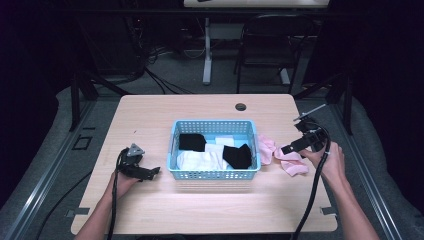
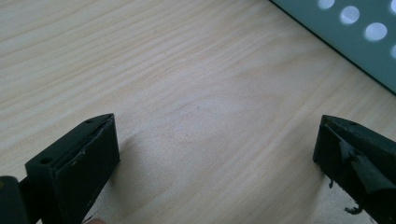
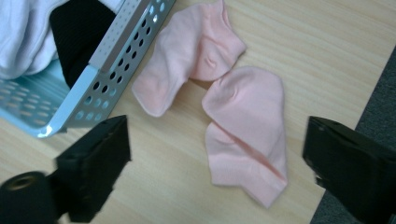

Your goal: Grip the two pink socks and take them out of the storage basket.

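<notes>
With its fingers spread wide and holding nothing, the right gripper [image 3: 215, 163] hovers over the two pink socks [image 3: 243, 126] lying beside the basket [image 1: 214, 174] near the counter's [image 1: 150, 210] right edge, while the left gripper [image 2: 215, 154] rests spread by the left edge

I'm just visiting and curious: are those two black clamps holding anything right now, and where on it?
Nothing is held. The right gripper hangs open above the pink socks lying on the table; the left gripper is open over bare wood.
</notes>
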Demonstrator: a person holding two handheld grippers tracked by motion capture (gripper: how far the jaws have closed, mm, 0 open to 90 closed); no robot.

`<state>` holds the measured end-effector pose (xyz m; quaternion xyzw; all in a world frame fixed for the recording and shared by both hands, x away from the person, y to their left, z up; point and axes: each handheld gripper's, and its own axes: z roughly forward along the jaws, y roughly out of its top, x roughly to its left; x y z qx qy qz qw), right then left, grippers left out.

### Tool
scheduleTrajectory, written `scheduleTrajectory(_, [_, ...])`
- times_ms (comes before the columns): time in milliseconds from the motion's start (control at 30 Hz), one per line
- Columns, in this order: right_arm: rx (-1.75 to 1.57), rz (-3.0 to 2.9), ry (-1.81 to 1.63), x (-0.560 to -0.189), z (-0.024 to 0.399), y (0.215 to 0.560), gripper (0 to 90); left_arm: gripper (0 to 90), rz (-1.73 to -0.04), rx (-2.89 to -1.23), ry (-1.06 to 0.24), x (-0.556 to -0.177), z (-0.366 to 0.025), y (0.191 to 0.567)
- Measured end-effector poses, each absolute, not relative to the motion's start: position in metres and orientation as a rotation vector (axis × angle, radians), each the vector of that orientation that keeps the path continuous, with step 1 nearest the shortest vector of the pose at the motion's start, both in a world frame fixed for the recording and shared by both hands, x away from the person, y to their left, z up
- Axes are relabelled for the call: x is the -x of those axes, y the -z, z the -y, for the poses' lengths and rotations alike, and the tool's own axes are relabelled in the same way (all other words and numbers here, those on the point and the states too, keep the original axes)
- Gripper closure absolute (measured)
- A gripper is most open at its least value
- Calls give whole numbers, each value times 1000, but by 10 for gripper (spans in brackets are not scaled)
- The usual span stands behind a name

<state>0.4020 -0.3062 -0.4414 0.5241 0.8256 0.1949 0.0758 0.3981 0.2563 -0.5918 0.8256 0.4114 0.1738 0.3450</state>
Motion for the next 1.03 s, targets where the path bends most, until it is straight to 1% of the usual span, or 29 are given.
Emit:
scheduleTrajectory(100, [-1548, -2472, -594, -389, 309, 441, 2, 2, -1068, -2144, -451, -398, -256, 592])
scheduleTrajectory(300, [-1542, -2477, -595, -364, 316, 450, 0, 2, -1068, -2144, -452, -398, -256, 592])
scheduleTrajectory(600, [-1587, -2488, -536, -337, 329, 492, 0, 2, -1072, -2142, -449, -398, -256, 592])
scheduleTrajectory(767, [-1622, -2517, -492, -332, 329, 515, 0, 2, -1073, -2141, -450, -398, -256, 592])
scheduleTrajectory(1033, [-1630, -2539, -462, -335, 333, 524, 0, 2, -1073, -2141, -450, -398, -256, 592])
